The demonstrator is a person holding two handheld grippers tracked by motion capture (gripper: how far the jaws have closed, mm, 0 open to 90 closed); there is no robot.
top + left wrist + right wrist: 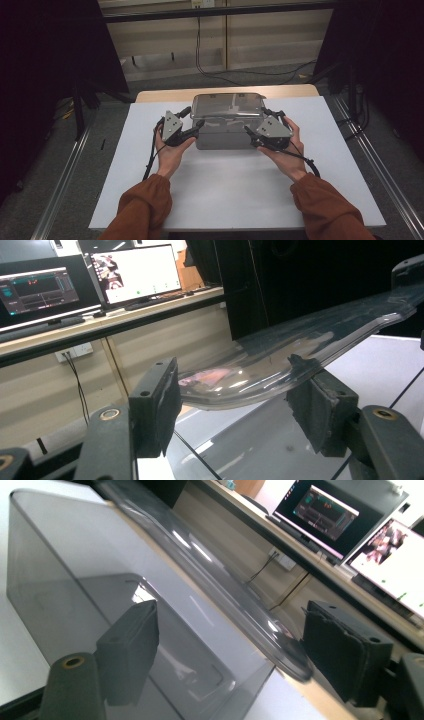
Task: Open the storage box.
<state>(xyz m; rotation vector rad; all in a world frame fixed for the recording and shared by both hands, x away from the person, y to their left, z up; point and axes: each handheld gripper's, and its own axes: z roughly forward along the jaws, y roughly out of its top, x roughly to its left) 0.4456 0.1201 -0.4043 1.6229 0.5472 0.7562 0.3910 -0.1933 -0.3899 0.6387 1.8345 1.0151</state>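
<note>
A smoky grey see-through box stands at the far middle of the white table, with a clear lid on top. My left gripper is at the lid's front left corner and my right gripper is at its front right corner. In the left gripper view the lid's rim runs between the wide-apart jaws of the left gripper, close to the right pad. In the right gripper view the box wall and the lid's rim lie between the spread jaws of the right gripper. Both are open.
The table's wooden far edge lies just behind the box. Metal rails run along the floor on both sides. Cables hang at the back wall. A shelf with monitors stands beyond the table.
</note>
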